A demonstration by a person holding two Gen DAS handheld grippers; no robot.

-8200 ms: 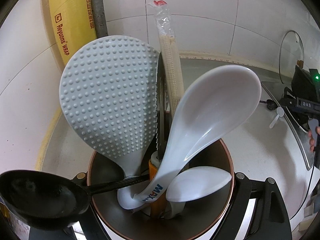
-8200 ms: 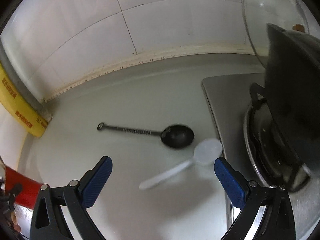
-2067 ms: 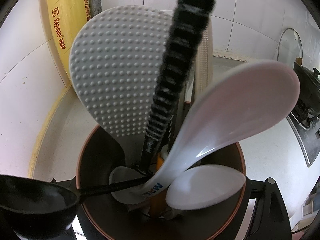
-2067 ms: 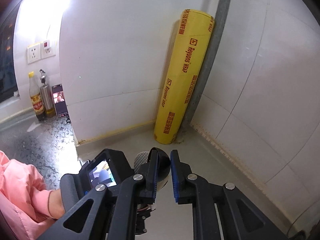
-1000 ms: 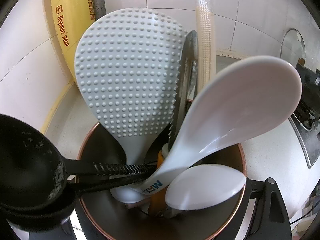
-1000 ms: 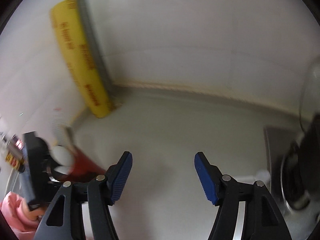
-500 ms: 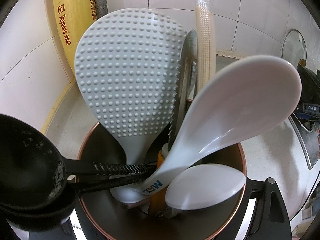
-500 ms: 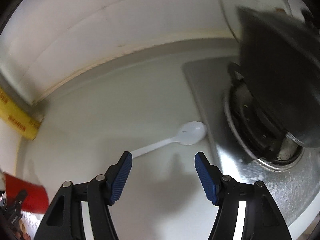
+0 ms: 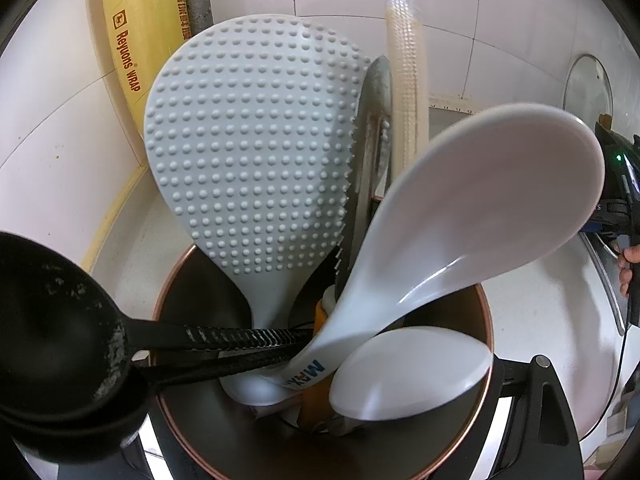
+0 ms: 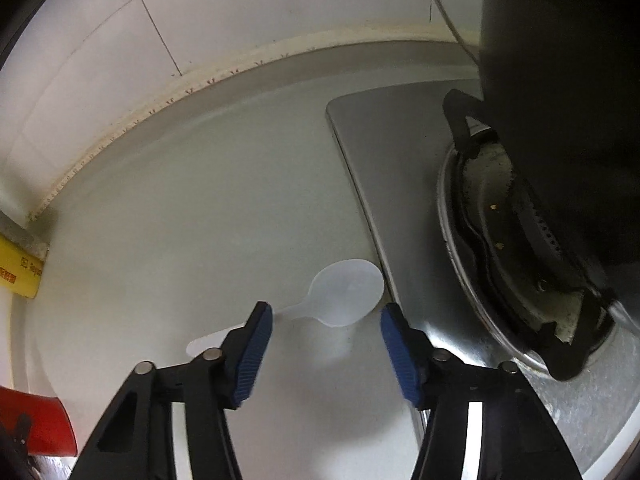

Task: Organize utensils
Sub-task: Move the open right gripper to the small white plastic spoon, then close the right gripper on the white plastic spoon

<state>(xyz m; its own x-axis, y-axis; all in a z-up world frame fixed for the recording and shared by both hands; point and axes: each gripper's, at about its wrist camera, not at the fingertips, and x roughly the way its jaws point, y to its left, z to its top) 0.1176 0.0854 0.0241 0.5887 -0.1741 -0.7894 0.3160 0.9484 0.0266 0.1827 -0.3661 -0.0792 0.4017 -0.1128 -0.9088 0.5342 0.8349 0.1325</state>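
Observation:
My left gripper (image 9: 320, 440) is shut on a copper-rimmed utensil holder (image 9: 486, 320). In it stand a dimpled grey rice paddle (image 9: 256, 152), a big white ladle spoon (image 9: 492, 208), a smaller white spoon (image 9: 412, 372), wrapped chopsticks (image 9: 404, 80) and two black ladles (image 9: 52, 320) leaning out to the left. A translucent white plastic spoon (image 10: 346, 294) lies on the counter beside the stove. My right gripper (image 10: 326, 344) hovers just above it with its jaws closing. The spoon's bowl shows between the blue pads (image 10: 254, 356), untouched, and its handle runs behind the left finger.
A steel gas stove (image 10: 400, 160) with a burner (image 10: 500, 220) and a black pot (image 10: 560, 100) crowds the right. A yellow wrap roll (image 9: 132, 40) stands in the tiled corner. A glass lid (image 9: 588, 88) leans on the wall. The holder's red outside (image 10: 36, 424) shows at lower left.
My right gripper swung from the corner over to the stove side, sank toward the white spoon and narrowed its jaws. The left gripper and the holder stayed put.

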